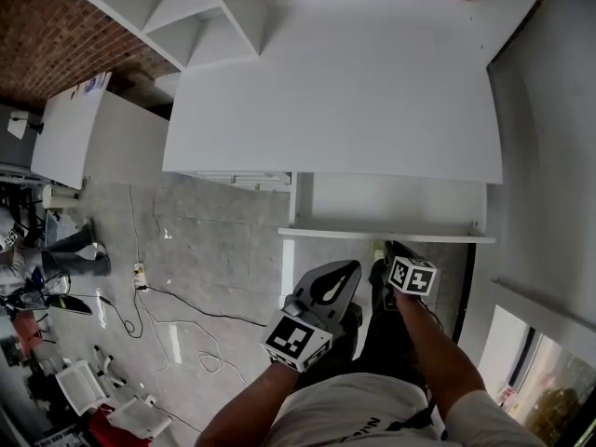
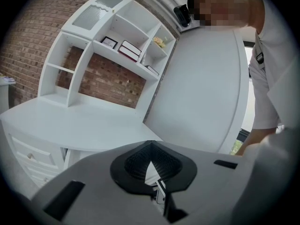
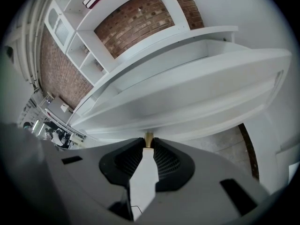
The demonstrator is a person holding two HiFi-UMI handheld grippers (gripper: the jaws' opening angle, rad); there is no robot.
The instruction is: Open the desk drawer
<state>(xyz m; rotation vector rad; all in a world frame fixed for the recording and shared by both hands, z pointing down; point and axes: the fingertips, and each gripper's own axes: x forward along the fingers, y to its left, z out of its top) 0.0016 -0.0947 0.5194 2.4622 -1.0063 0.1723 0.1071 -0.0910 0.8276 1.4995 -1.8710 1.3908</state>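
From the head view, the white desk (image 1: pixel 335 91) has its drawer (image 1: pixel 391 208) standing pulled out from under the top. Its front edge is toward me. My right gripper (image 1: pixel 384 252) is at the middle of that front. In the right gripper view, its jaws (image 3: pixel 148 142) are closed on the small brass knob (image 3: pixel 148 137) of the drawer front (image 3: pixel 197 86). My left gripper (image 1: pixel 346 270) hangs below and to the left of the drawer front and touches nothing. Its jaws (image 2: pixel 150 146) meet at the tips, with nothing between them.
A white hutch with shelves (image 1: pixel 186 12) stands at the back left of the desk, with books (image 2: pixel 129 48) on a shelf. A second white table (image 1: pixel 70 128) is further left. Cables (image 1: pixel 177 305) trail over the tiled floor. A white wall (image 1: pixel 549 156) lies close on the right.
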